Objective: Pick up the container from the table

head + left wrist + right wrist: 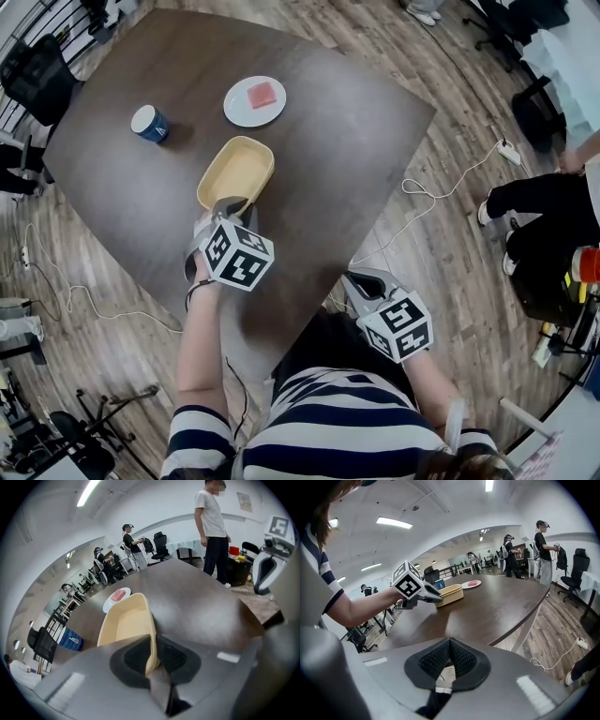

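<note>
The left gripper [152, 656] pinches the thin near-end wall of the container [236, 172], with one ribbed black pad inside the wall and one outside. The container is a smooth, pale yellow, oblong tub with rounded corners, sitting mid-table [356, 141] on a dark wood-grain top. A white round plate [242, 111] lies just beyond its far end. A blue cup [150, 123] stands well apart to the left. The right gripper [449, 651] has its jaws pressed together with nothing between them and is held off the table's near edge.
</note>
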A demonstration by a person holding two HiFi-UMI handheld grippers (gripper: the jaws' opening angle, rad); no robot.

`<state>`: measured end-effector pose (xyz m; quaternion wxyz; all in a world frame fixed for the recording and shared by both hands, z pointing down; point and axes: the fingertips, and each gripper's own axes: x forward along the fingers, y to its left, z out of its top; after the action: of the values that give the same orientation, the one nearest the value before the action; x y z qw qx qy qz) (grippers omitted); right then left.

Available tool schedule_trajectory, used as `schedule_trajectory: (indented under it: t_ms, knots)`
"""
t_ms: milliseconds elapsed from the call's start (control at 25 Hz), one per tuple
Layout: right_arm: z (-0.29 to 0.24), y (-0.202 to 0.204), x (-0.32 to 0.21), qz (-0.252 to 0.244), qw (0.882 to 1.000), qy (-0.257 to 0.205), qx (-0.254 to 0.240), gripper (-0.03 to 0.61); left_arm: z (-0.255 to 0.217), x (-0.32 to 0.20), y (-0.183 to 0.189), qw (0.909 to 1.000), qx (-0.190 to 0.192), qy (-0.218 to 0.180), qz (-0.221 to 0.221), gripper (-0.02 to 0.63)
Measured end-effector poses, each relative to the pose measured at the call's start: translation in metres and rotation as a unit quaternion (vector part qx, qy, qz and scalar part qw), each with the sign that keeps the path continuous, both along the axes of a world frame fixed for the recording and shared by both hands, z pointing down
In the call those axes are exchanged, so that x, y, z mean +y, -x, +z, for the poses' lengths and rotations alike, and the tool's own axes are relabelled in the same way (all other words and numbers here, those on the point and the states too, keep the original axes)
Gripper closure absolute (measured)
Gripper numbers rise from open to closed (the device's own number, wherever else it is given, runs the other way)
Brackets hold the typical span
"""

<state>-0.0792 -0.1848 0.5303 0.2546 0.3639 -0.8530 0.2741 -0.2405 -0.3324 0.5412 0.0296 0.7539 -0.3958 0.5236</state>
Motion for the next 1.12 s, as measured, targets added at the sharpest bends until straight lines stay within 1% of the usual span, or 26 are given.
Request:
schedule_trajectory:
  t_ms: [200,320,560,760,1120]
  knots:
    - [-0.004,-0.012,0.003,-0.006,1.000,-0.010,-0.006,0.581,-0.010,0.005,-0.008,0.9997,-0.009,-0.023,0.001,0.614]
    - [-0.008,-0.022,0.005,-0.014,1.000,-0.016,-0.009,0.581,-0.020,0.018,-0.015,0.9995,-0.011,-0.029,-0.002,0.614]
    - [-0.025,-0.041,0.009,-0.030,0.999,-0.039,-0.015,0.581,-0.039,0.050,-0.021,0.9990,-0.003,-0.032,-0.031,0.614]
    - [-0.031,-0.058,0.024,-0.038,0.998,-0.044,-0.017,0.581,-0.051,0.081,-0.032,0.9984,0.003,-0.035,-0.045,0.614]
    - [-0.040,-0.078,0.049,-0.052,0.997,-0.055,-0.018,0.581,-0.071,0.139,-0.062,0.9980,0.024,-0.035,-0.048,0.614]
